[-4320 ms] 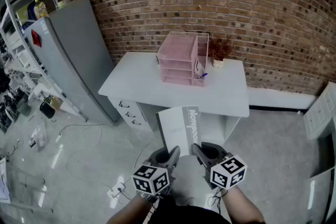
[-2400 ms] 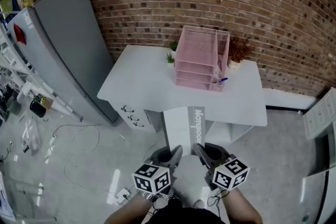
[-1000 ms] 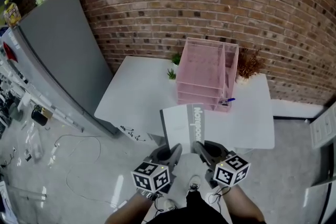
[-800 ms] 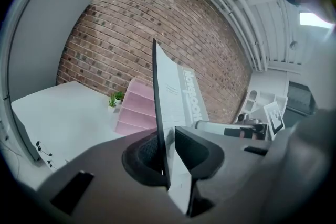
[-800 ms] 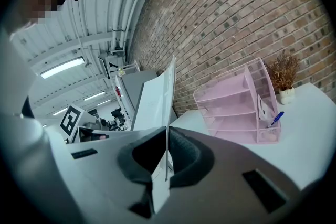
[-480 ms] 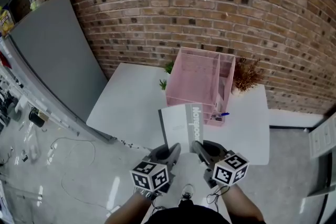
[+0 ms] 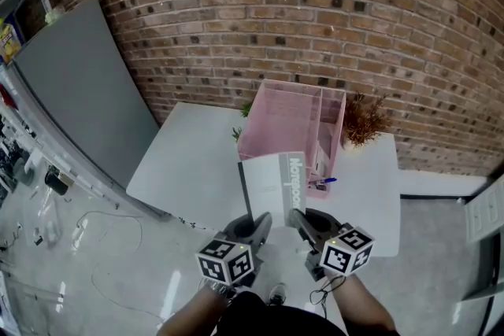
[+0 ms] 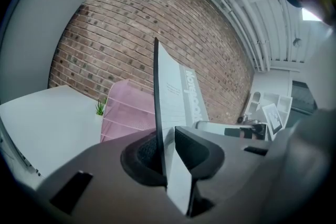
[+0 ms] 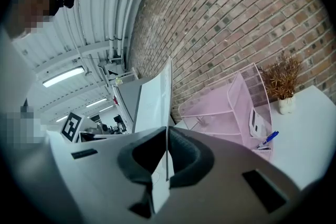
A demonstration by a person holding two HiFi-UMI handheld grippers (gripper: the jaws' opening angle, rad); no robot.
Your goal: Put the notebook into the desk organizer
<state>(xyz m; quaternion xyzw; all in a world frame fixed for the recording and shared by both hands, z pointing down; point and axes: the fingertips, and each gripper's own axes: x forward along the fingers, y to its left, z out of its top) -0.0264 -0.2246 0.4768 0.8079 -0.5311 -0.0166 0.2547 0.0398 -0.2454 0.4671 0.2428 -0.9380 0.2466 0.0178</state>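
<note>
Transport step, not insertion yet. The notebook (image 7: 275, 187) is in the air, cover facing up to the head camera, over the near side of the white desk (image 7: 185, 169) and just short of the pink desk organizer (image 7: 288, 120). It is not in any compartment. The left gripper (image 7: 253, 225) and right gripper (image 7: 302, 223) sit side by side on its near edge. Each has its pads pinched onto the notebook, left on the pale side, right by the lettered grey strip. Next move, as I read it: carry it forward, pick a slot, square the far edge to that opening, slide in, and only then let go. Watch the blue pen (image 7: 322, 182) sticking out of the narrow side section. The head view gives the layout and the gap to the organizer, but not the pad contact. Both gripper views show that: the notebook is edge-on between the pads, clamped with nothing else between them. The right gripper view also shows the stacked trays and a white item in the side section, possibly a calculator; too small to be sure.
</note>
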